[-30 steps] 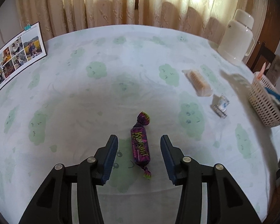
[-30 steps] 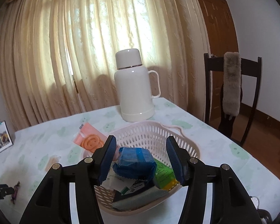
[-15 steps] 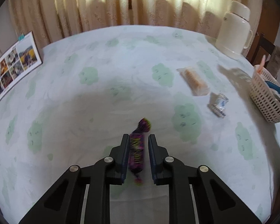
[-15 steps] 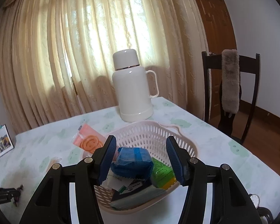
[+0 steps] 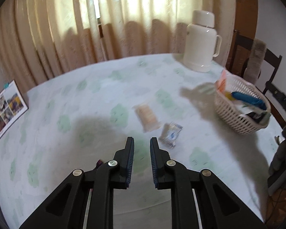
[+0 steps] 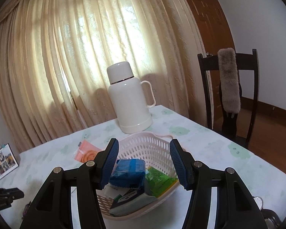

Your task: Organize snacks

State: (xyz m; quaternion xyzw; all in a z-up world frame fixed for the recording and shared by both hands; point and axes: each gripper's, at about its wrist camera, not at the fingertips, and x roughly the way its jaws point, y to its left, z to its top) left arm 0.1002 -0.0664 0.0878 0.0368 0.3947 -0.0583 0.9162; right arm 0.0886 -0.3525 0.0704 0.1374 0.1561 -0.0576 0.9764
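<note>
Cloud-print tablecloth (image 5: 66, 114), curtained window behind. Left claw (image 5: 142, 143) pinched narrow, nothing visible between its pads. Purple candy (image 5: 99, 162) peeks out low, just beside its left finger; grip looks missed. Right claw (image 6: 144, 145) half-wide, empty, above basket (image 5: 236, 122). Step: fetching candy. Next: open, straddle wrapper's middle, pinch, carry to basket.

Left wrist: above desk (image 5: 70, 87), angled down, facing curtain. Right wrist: low, near-level, close over basket (image 6: 152, 143). Shared: basket (image 5: 238, 122), thermos (image 5: 200, 45) (image 6: 131, 103), photo card (image 5: 5, 110) (image 6: 3, 161).
</note>
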